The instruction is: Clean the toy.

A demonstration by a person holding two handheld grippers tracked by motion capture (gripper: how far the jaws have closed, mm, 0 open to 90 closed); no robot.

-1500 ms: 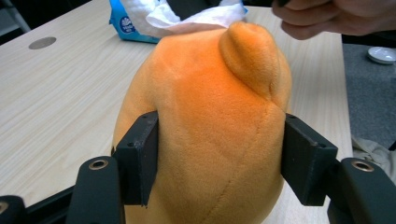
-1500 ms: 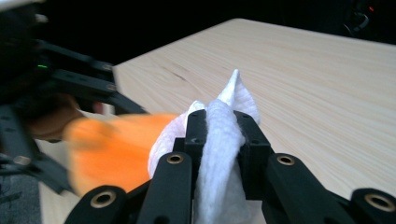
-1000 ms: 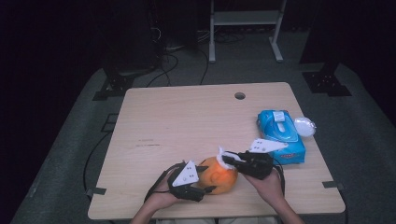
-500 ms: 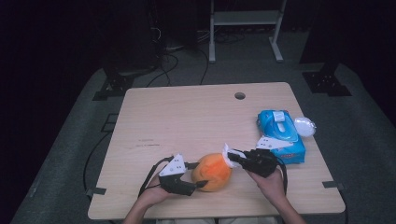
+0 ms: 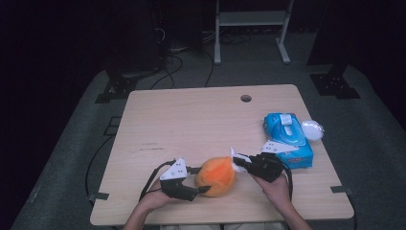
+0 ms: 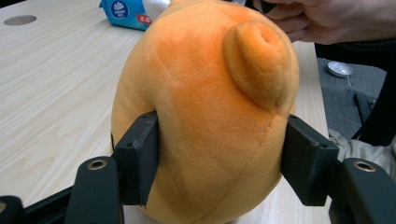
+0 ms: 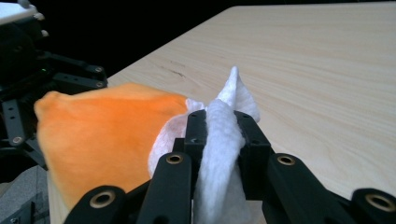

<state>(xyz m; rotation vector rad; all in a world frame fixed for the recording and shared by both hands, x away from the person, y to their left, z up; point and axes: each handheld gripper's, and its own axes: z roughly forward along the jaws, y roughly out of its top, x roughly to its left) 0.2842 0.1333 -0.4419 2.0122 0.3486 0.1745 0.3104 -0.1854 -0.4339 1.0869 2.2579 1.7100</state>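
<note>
wiping an orange plush toy with a white tissue, near the front edge of the surface.

the left gripper (image 5: 203, 188) has its fingers (image 6: 137, 156) clamped on the round, soft orange plush toy (image 5: 216, 176), which rests on the pale wooden surface (image 5: 191, 124); the right gripper (image 5: 238, 162) has its fingers (image 7: 198, 133) pinched tight on a crumpled white tissue (image 7: 224, 140) touching the toy's right side. judging by this, short, light strokes against a steady left hold should keep the toy from rolling; a blue wipes packet (image 5: 287, 139) lies well to the right.

The round orange plush toy (image 6: 210, 116) is cut at the top edge, and the crumpled white tissue (image 7: 219, 154) at the bottom.
</note>
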